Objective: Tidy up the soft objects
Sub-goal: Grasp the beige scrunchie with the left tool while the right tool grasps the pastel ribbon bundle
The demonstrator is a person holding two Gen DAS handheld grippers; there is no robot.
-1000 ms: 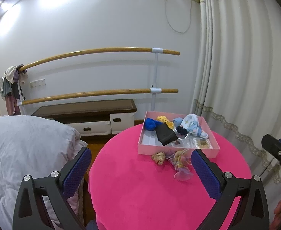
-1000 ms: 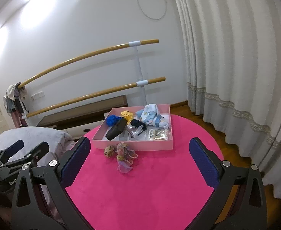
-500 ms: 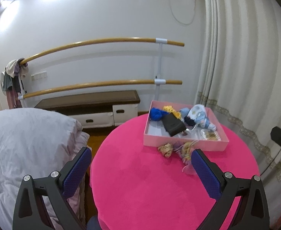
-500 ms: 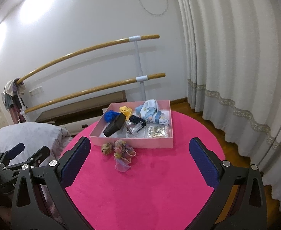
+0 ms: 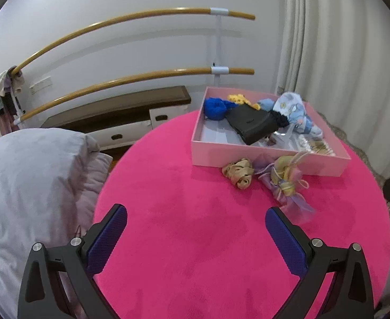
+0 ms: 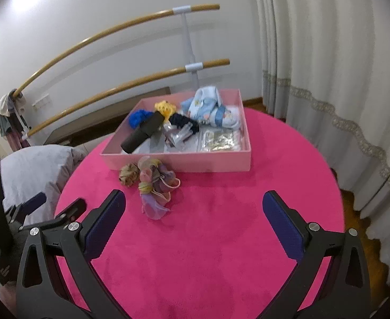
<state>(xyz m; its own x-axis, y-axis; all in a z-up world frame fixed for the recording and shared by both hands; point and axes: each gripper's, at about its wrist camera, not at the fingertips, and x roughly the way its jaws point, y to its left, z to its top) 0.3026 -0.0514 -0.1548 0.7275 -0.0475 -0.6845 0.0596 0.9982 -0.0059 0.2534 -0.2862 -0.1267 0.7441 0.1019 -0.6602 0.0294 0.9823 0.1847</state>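
Observation:
A pink box (image 5: pixel 269 160) (image 6: pixel 179 160) stands on the far side of a round pink table (image 5: pixel 195 239) (image 6: pixel 221 239). In it lie a blue scrunchie (image 5: pixel 214 107) (image 6: pixel 137 117), a yellow one (image 6: pixel 164 107), a black pouch (image 5: pixel 250 123) (image 6: pixel 141 134), a light blue printed cloth (image 5: pixel 293 109) (image 6: pixel 210 107) and clear packets. In front of the box lie a beige scrunchie (image 5: pixel 238 172) (image 6: pixel 128 174) and a bunch of pastel organza scrunchies (image 5: pixel 285 179) (image 6: pixel 156 183). My left gripper (image 5: pixel 196 219) and right gripper (image 6: pixel 194 203) hover open above the near table, empty.
A grey-white duvet (image 5: pixel 30 186) lies left of the table. Two wooden ballet bars (image 5: pixel 131 79) run along the white wall above a low dark bench with drawers (image 5: pixel 120 114). Curtains (image 6: pixel 327 66) hang on the right. The left gripper's body (image 6: pixel 22 212) shows at the right wrist view's left edge.
Both grippers have moved forward and tilted down toward the table; the box and scrunchies appear larger and nearer. Both stay open and empty.

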